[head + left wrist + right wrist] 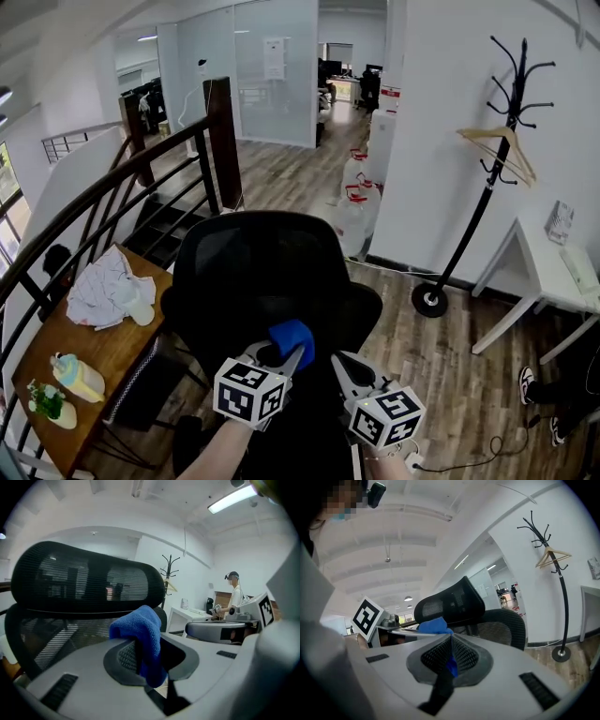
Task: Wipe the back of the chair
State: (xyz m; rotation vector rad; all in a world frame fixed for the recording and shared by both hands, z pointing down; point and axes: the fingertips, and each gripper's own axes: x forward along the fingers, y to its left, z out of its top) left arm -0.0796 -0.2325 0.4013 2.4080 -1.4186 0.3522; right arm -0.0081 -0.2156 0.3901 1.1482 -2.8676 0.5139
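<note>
A black mesh office chair (253,272) stands right in front of me, its back toward me. My left gripper (281,352) is shut on a folded blue cloth (292,339), held just behind the chair's upper back. In the left gripper view the cloth (140,630) bulges out between the jaws, below the headrest (89,585). My right gripper (339,364) sits beside it to the right, shut, apart from the cloth. The right gripper (451,637) points at the headrest (450,604) and backrest (501,627), with the cloth (433,625) at left.
A wooden side table (103,356) at the left carries a crumpled rag (108,291) and a spray bottle (77,375). A dark stair railing (141,178) runs behind it. A coat stand (487,187) and white desk (553,272) are at the right. A person (234,595) stands further off.
</note>
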